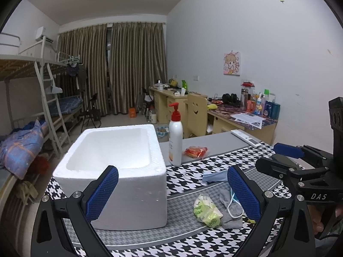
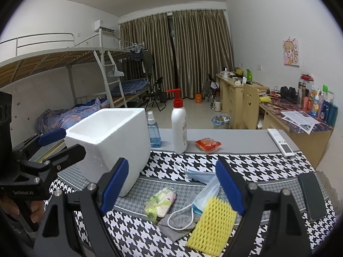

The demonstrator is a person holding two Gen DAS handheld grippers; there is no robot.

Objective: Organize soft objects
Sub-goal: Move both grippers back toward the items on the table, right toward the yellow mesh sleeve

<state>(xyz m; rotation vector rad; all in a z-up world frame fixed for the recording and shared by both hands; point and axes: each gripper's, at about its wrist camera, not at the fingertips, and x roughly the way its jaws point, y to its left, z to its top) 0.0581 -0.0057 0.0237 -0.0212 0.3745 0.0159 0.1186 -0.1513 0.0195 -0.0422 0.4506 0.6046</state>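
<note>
Left gripper spread wide, empty, above houndstooth cloth. White foam box at left, partly behind left finger. Green tissue pack, grey sock on cloth between fingers, just right of box. Right gripper also wide, empty; blue face mask and yellow foam net near right finger. Lotion bottle behind.

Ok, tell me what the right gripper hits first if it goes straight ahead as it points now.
Probably the blue face mask lying between the open right gripper fingers, on the checked tablecloth; depth is hard to judge.
</note>
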